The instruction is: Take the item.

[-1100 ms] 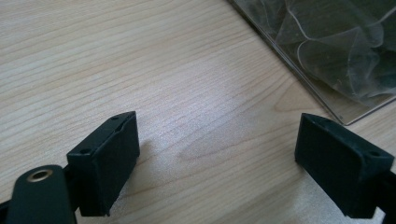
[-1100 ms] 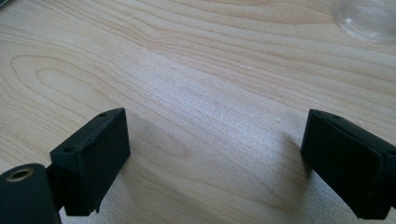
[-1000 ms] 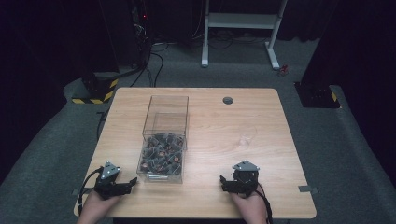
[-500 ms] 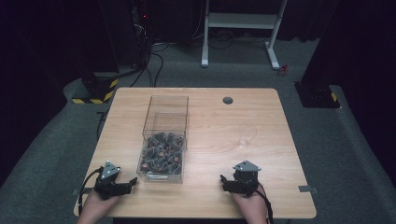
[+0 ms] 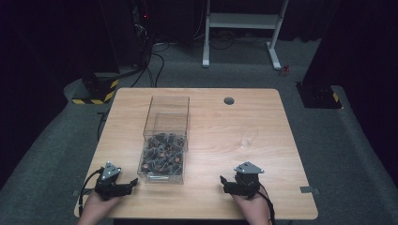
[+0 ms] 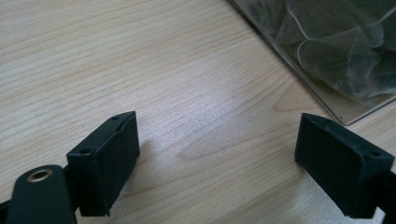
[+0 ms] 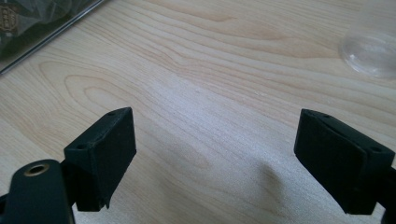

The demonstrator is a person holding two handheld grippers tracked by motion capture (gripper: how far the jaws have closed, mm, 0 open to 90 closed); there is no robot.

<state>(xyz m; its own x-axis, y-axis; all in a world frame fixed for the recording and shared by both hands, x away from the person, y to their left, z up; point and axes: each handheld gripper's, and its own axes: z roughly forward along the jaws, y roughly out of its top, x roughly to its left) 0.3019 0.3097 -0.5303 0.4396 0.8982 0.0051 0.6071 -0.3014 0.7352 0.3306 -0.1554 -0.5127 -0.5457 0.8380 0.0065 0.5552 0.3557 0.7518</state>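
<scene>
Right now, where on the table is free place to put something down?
Bare wood lies right of the clear box, up to the small clear cup, and between the left claw and right claw. Left of the box is only a narrow strip.

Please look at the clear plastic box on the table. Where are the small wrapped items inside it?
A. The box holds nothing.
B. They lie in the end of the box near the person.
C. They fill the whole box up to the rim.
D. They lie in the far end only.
B: in the high view the wrapped items are heaped in the near end of the clear box, whose far end looks bare.
</scene>
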